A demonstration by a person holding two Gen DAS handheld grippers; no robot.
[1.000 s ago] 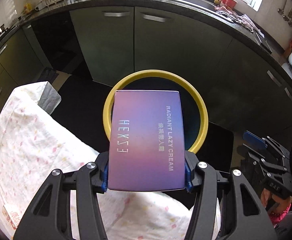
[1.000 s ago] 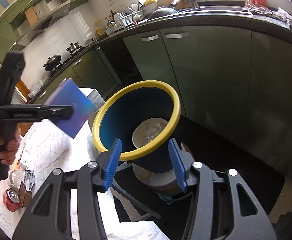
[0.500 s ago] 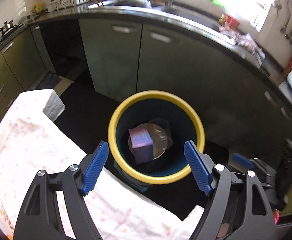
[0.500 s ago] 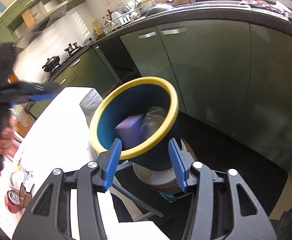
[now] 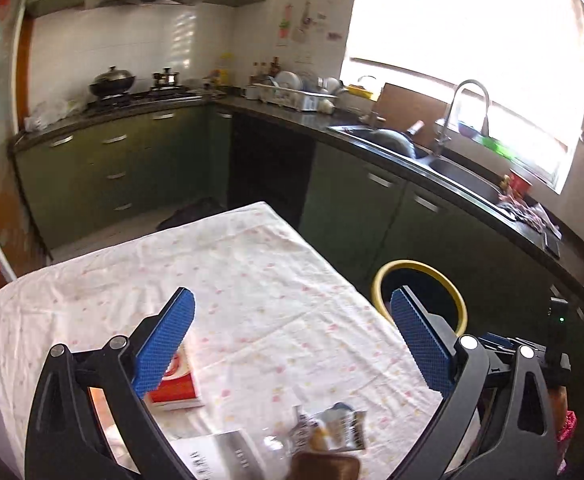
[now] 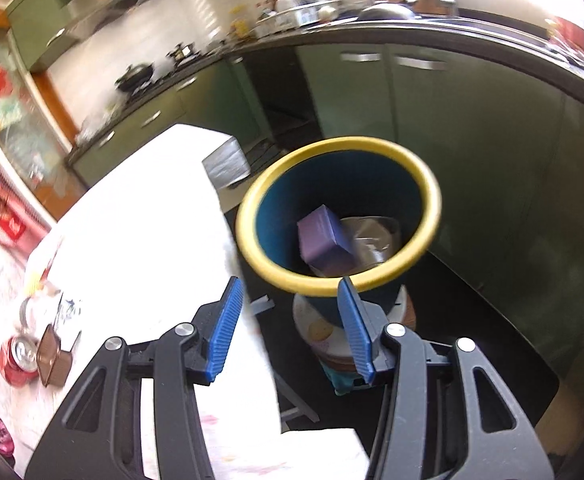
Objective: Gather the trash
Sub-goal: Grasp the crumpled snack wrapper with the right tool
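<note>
Hovering over a tabletop [image 5: 252, 280] draped in a white cloth with pale pink dots, the left claw [image 5: 292, 336] is spread wide and holds nothing. Between and below its blue pads, at about 6 o'clock in the left wrist view, lies a small heap of trash: a crumpled wrapper [image 5: 331, 426], a brown box [image 5: 325, 466] and a white printed sheet [image 5: 216, 456]; a red and white box [image 5: 176, 384] lies at 8 o'clock, partly behind the left pad. The yellow-rimmed bin [image 5: 419, 268] stands off the tabletop's edge at 4 o'clock. In the right wrist view the right claw [image 6: 288, 328] is also open and empty, pointed at that bin [image 6: 252, 248], where a purple box [image 6: 323, 240] sits inside beside something clear and shiny. A red can [image 6: 18, 358] lies on the cloth at 8 o'clock in that view. The step in hand looks like reaching for the next piece. To do it well, lower the left claw straight over one item, choosing the stiff brown box or the wrapper rather than the flat sheet, and close only once both pads flank it, so the cloth is not pinched too.
</note>
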